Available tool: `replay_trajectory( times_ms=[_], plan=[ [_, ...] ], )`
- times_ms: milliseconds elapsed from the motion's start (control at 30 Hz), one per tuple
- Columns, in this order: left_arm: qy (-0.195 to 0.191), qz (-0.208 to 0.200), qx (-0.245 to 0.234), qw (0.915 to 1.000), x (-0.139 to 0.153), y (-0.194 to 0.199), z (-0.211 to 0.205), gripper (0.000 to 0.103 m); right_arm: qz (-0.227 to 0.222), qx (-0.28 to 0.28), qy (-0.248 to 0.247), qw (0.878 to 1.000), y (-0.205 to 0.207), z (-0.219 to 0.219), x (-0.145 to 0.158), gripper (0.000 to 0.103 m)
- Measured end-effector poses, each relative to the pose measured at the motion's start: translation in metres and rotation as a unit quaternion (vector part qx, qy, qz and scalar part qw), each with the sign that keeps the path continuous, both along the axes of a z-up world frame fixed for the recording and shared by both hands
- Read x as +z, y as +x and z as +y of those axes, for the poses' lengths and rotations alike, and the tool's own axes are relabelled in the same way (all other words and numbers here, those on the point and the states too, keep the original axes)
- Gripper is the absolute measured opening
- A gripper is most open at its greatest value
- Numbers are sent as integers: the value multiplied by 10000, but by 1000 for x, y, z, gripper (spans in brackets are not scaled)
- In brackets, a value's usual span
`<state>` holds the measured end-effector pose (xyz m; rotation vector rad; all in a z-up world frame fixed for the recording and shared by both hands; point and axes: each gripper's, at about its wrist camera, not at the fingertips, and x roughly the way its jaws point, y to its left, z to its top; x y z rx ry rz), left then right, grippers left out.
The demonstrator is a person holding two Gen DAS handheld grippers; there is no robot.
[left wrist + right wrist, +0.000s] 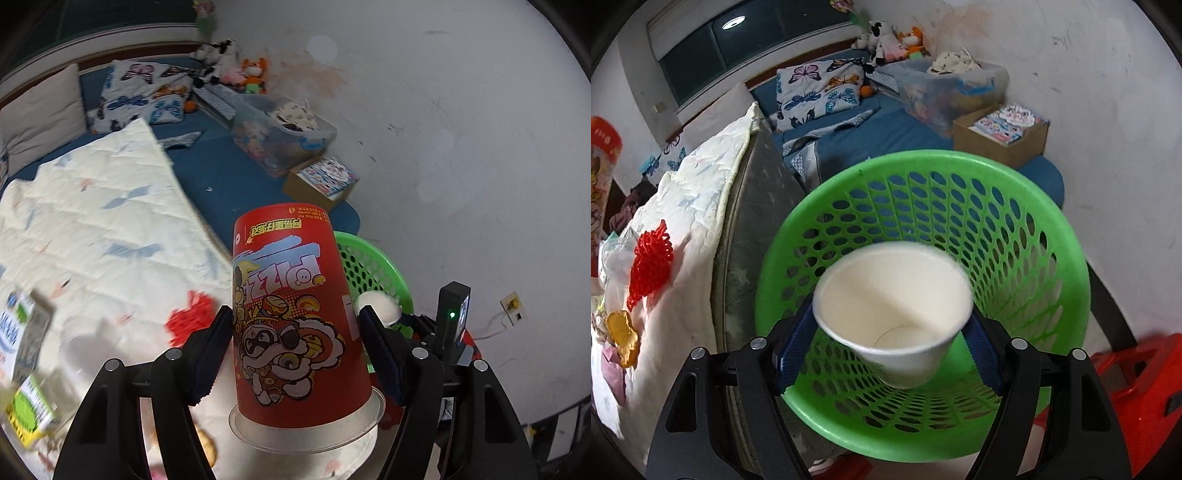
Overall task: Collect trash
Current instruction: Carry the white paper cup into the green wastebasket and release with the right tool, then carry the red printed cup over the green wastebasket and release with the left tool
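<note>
Plainly, the left gripper [295,332] is clamped on a red printed cup [291,306], held upside down, its pads pressing both sides; the cup's clear lid [306,430] at the near end is cut off from behind by the cup body. Beyond the cup, the green basket [373,266] shows only as a sliver, mostly hidden. To the gripper's left a carton [22,354] on the quilted bed cover [92,221] is smeared by blur, its print unreadable.

The right gripper [892,332] has a white paper cup [894,306] between its fingers, directly above the green basket [1034,258]. The cup's rim is blurred, and it hides the pads' inner faces, so whether they press on it cannot be told. Left of that gripper, red netting [652,258] lies on the bed; other scraps there run out of view.
</note>
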<state>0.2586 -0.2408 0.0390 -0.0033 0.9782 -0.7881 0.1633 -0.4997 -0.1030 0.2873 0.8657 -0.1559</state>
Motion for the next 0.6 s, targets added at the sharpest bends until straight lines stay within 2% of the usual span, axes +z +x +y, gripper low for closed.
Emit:
replay_trajectory(
  times_ms=[233, 600],
  plan=[
    [145, 93, -365, 9992, -13, 4, -49, 67, -164, -92, -121, 9998, -12, -5, 13, 80],
    [454, 192, -745, 9960, -43, 0, -119, 68, -639, -247, -395, 9969, -74, -9, 50, 83]
  ],
)
